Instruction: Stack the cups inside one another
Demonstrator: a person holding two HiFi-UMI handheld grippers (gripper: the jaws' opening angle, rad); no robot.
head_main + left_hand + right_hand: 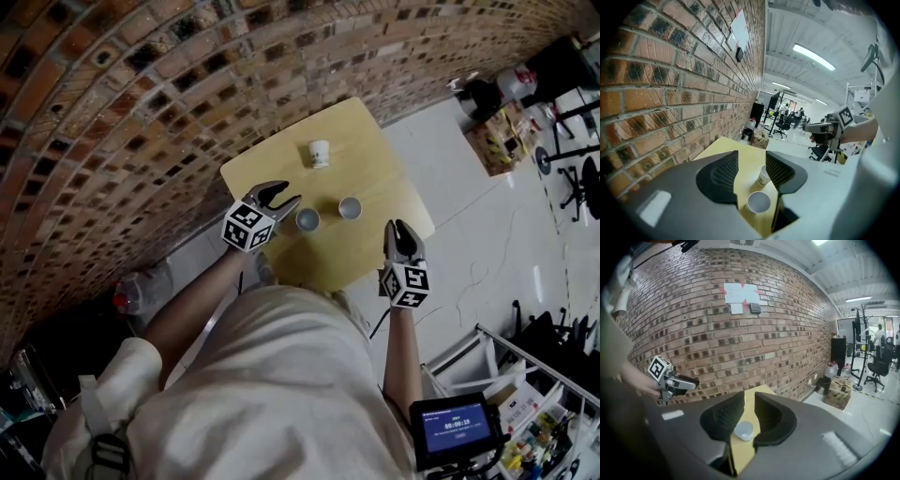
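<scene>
No legible text. Screen [457, 424], lower right of head view — white digits, too small to read. Far cup [320, 153] on worktop [375, 150] — dark print, unreadable. Left marker cube [247, 228], right marker cube [405, 284]: square codes only.

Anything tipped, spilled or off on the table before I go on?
Nothing stands out. The left cup, right cup and far cup stand upright and apart on the table; no spill shows.
</scene>
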